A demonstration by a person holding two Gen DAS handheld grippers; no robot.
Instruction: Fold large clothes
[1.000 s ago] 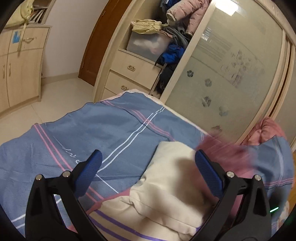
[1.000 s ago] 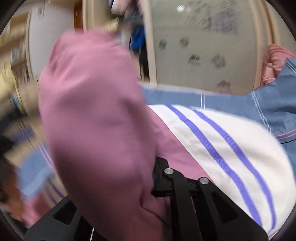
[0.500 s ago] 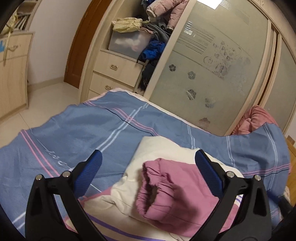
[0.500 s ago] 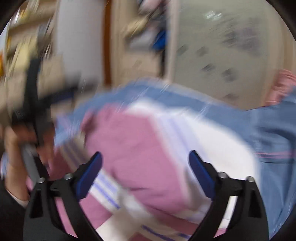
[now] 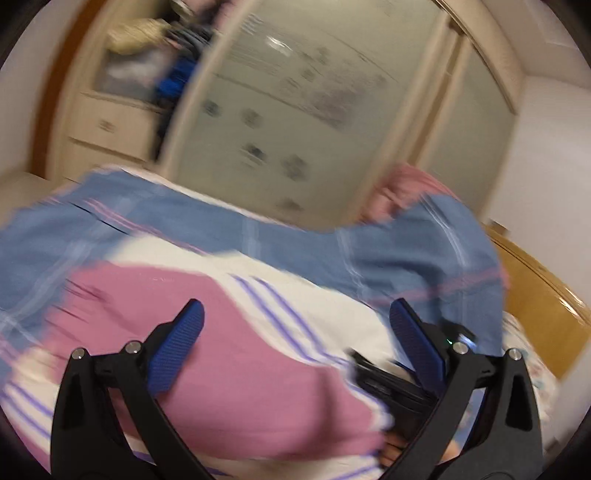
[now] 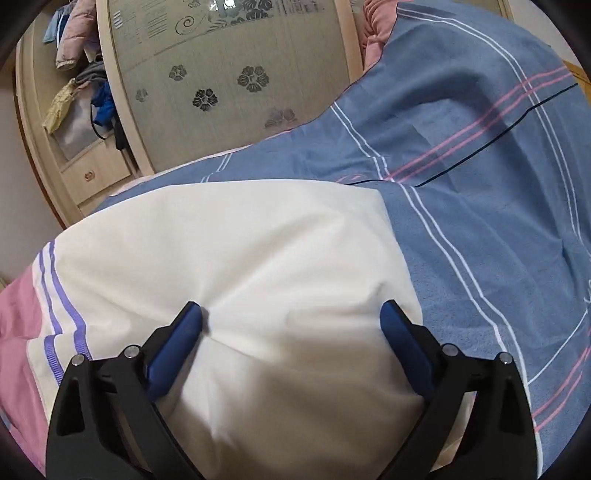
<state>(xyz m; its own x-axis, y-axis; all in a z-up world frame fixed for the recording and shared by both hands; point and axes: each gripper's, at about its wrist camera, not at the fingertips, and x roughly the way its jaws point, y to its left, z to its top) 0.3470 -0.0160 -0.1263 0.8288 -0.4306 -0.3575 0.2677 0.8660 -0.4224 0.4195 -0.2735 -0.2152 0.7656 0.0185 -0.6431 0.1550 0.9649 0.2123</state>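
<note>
A padded jacket, white with pink panels and purple stripes, lies on the bed. In the blurred left wrist view its pink part [image 5: 207,332] lies under my open, empty left gripper [image 5: 295,325]. The black body of the right gripper [image 5: 391,384] shows at lower right there. In the right wrist view my open right gripper [image 6: 291,321] hovers just over the white part of the jacket [image 6: 258,258], its fingertips [image 6: 188,317] close to or touching the fabric. The pink panel [image 6: 18,332] shows at the left edge.
A blue bedspread [image 6: 480,166] with pink and white stripes covers the bed. A wardrobe with a frosted flowered sliding door [image 6: 229,74] stands behind, with drawers [image 6: 96,173] and piled clothes at left. A pink quilt [image 6: 376,29] lies at the back. A wooden bed frame [image 5: 535,288] is at right.
The right gripper let go of the pink sleeve, which now lies on the jacket, and moved over the white part. The left gripper swung to the right over the pink panel.
</note>
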